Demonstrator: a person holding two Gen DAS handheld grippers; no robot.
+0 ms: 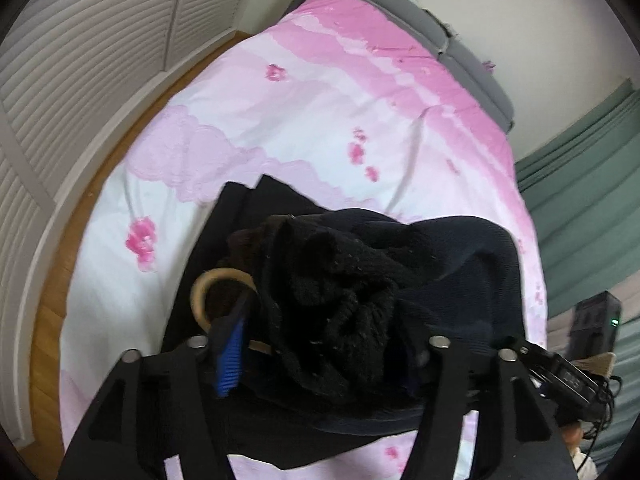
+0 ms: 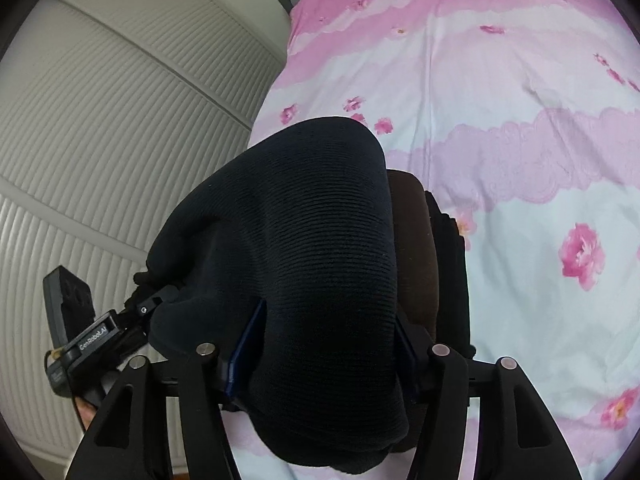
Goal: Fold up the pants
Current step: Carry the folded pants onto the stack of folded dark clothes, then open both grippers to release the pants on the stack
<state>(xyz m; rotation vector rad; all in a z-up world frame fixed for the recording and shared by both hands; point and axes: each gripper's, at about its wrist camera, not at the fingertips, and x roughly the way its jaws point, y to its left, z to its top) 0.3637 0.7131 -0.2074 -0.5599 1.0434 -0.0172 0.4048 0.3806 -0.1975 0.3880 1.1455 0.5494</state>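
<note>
Dark ribbed pants (image 1: 452, 264) lie bunched over a pink floral bedspread (image 1: 320, 112). In the left wrist view my left gripper (image 1: 320, 344) is shut on a thick fold of the pants, with fuzzy black lining (image 1: 332, 292) and a tan ring (image 1: 204, 292) showing between the fingers. In the right wrist view my right gripper (image 2: 324, 344) is shut on a rounded bundle of the pants (image 2: 300, 232), lifted above the bedspread (image 2: 520, 160). A brown fabric layer (image 2: 412, 240) shows beside it. The left gripper's body (image 2: 92, 340) appears at the lower left of the right wrist view.
White louvered closet doors (image 1: 80, 80) stand along the left past a strip of wood floor (image 1: 52, 300). A grey headboard (image 1: 460, 40) is at the bed's far end. Green curtains (image 1: 580, 180) hang on the right. The right gripper's body (image 1: 592, 328) shows at the right edge.
</note>
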